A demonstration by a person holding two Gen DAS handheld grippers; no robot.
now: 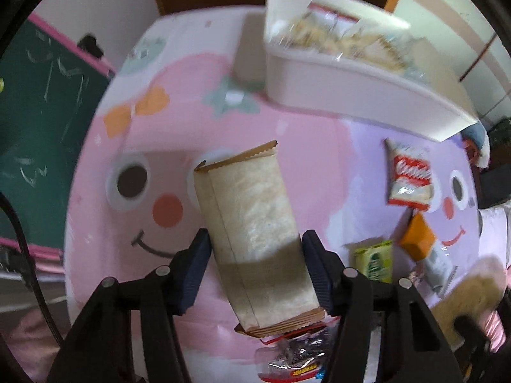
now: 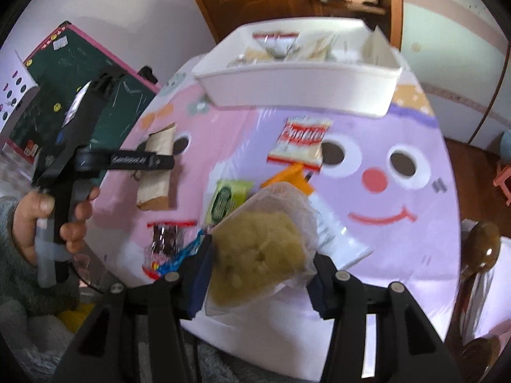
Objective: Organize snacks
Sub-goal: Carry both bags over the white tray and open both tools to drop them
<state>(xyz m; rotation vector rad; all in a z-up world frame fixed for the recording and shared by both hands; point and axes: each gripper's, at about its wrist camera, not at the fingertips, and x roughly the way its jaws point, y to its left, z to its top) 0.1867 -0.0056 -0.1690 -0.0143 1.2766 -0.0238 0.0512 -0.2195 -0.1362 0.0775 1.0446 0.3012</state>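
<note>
A wooden door and pale walls stand behind a tabletop (image 2: 399, 274) covered with a pink and lilac cartoon-face cloth, and a white bin (image 2: 297, 79) sits at its far edge, already holding several packets.

The left tool (image 1: 255, 265) is clenched on a long tan wafer packet (image 1: 252, 220), its pads pressing the packet's two long sides near the lower half, so most of the length sticks out ahead of the jaws. The right tool (image 2: 258, 265) is clenched on a yellow cake in a clear wrapper (image 2: 258, 249), seemingly lifted off the tabletop.

Loose snacks lie in the middle of the tabletop: a red-and-white cookie packet (image 2: 300, 140), a green packet (image 2: 225, 201), an orange packet (image 2: 287, 175), and a dark candy packet with a red strip (image 2: 166, 236) towards the near edge.

The likely trouble is slippage. The wafer packet is slick and held off-centre, so a quick swing towards the bin could let it pivot or slide out. The cake is soft and its film loose: squeeze harder and it crushes; hold by film alone and it may sag free. With both tools heading for the same bin, they could also knock together over its rim.
</note>
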